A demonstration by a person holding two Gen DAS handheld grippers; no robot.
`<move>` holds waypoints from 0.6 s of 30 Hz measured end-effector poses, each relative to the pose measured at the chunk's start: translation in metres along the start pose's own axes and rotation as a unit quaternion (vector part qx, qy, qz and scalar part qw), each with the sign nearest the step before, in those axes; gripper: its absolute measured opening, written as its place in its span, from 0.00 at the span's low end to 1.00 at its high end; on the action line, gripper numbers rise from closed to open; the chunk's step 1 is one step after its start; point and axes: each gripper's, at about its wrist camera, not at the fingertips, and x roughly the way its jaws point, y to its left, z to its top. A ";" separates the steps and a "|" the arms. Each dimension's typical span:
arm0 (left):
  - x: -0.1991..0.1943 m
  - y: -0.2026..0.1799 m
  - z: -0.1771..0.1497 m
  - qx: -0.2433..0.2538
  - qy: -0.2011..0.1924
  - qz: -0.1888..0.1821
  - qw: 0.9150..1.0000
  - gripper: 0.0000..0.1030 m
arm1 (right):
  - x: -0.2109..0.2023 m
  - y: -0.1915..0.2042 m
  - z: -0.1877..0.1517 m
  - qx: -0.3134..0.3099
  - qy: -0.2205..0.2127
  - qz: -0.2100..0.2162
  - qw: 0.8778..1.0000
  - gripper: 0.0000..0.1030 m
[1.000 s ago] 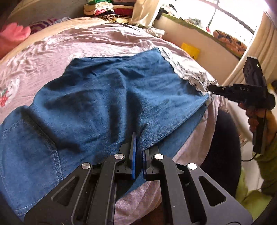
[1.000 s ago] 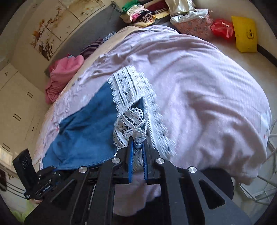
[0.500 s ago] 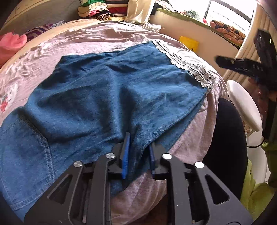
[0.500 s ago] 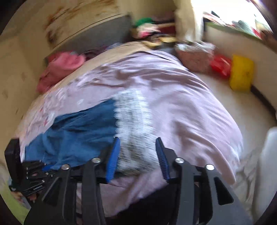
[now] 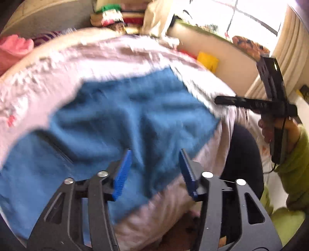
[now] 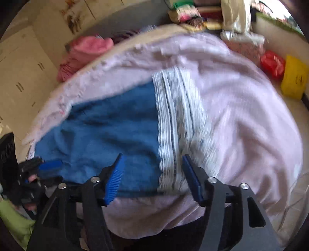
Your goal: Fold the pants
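Left tool (image 5: 155, 171), right tool (image 6: 152, 176) opening, gripping nothing; pants (image 5: 119, 123) beneath us, near bed (image 6: 241, 115) edge: may slip, unfold.

Pink bedsheet (image 6: 241, 119); pink garment (image 6: 87, 50); yellow bag (image 6: 293, 79); red bag (image 6: 273, 63); blurred clothes pile (image 5: 115, 17), probably folded.

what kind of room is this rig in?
Most likely a home bedroom: the pants lie on a bed with a pink sheet, stacked clothes sit behind it, and a curtained window stands alongside.
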 end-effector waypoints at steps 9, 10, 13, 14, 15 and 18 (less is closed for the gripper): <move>0.029 0.066 0.072 -0.021 0.016 0.116 0.993 0.60 | 0.043 -0.037 0.089 -0.016 0.025 0.029 0.999 0.71; 0.034 0.070 0.074 -0.023 0.021 0.114 0.993 0.60 | 0.050 -0.039 0.094 -0.018 0.032 0.036 0.999 0.71; 0.051 0.083 0.080 -0.039 0.038 0.100 0.994 0.60 | 0.068 -0.045 0.108 -0.021 0.041 0.045 0.998 0.71; 0.057 0.087 0.081 -0.041 0.044 0.098 0.993 0.60 | 0.076 -0.048 0.111 -0.023 0.046 0.049 0.997 0.71; 0.059 0.089 0.081 -0.042 0.047 0.097 0.993 0.60 | 0.082 -0.050 0.114 -0.024 0.050 0.050 0.997 0.71; 0.074 0.100 0.082 -0.058 0.062 0.079 0.993 0.58 | 0.105 -0.060 0.118 -0.013 0.071 0.057 0.996 0.71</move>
